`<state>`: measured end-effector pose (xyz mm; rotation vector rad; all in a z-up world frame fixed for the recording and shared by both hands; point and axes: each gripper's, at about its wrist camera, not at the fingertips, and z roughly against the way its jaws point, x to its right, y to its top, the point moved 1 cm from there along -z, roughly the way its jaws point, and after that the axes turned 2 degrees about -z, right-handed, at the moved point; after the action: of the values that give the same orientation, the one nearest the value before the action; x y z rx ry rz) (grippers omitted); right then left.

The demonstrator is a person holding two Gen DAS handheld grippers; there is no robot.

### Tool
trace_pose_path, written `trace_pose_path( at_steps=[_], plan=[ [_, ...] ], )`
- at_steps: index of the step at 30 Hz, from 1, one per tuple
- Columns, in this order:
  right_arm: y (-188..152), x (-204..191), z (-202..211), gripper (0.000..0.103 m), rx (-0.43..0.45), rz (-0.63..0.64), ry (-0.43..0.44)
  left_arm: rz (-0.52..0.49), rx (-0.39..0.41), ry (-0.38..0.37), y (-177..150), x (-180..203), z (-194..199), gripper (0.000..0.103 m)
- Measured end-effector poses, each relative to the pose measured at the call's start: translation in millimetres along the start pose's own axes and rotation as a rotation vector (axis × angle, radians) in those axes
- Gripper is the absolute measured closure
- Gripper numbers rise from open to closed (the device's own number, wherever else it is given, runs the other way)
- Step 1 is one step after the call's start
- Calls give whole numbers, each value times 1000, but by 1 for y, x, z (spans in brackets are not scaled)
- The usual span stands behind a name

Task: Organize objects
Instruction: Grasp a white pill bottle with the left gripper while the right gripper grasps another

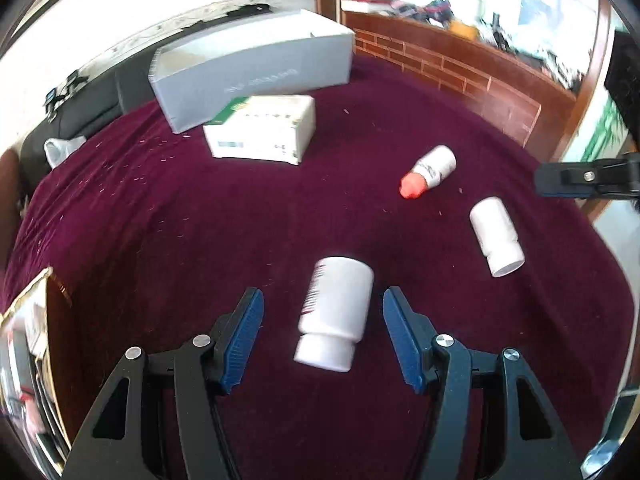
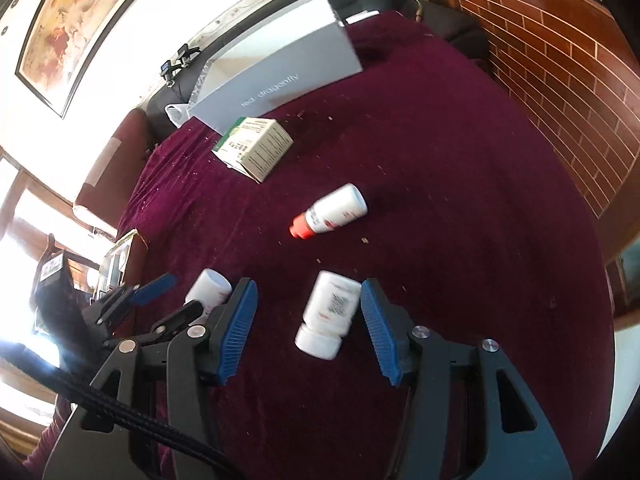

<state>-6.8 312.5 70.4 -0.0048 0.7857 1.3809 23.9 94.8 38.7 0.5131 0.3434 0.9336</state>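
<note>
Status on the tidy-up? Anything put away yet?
Nothing looks put away. In hand: the left gripper and right gripper each straddle a lying white bottle, neither gripped. Left: both bottles, the red-capped bottle and the small carton beside the grey box.

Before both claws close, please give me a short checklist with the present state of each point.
1. Left claw open around its white bottle: ok.
2. Right claw open around the other white bottle: ok.
3. Pads touching the bottles: not ok, gaps on both sides.
4. Bottles lying on the cloth, caps toward the cameras: ok.
5. Orange-capped bottle away from both claws: ok.
6. Grey box open to receive things: cannot tell.
</note>
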Motion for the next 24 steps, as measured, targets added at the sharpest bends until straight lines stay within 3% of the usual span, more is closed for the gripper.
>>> trace_pose_path(
  at_steps=[8, 9, 10, 11, 16, 24],
  plan=[
    [-11, 2, -5, 50, -7, -3, -16, -36, -41, 31, 1, 20, -24, 48],
    [-12, 0, -7, 50, -7, -1, -31, -25, -43, 22, 0, 18, -24, 54],
    [-13, -3, -12, 50, -10, 7, -56, -15, -41, 19, -1, 17, -22, 71],
    [-14, -6, -16, 50, -12, 17, -76, -7, -47, 22, -3, 14, -20, 74],
    [-21, -19, -36, 50, -17, 62, -213, 35, -28, 10, -12, 3, -5, 73],
    [-26, -30, -55, 53, -31, 87, -340, 101, 15, -3, -28, -7, 32, 73]
  ],
)
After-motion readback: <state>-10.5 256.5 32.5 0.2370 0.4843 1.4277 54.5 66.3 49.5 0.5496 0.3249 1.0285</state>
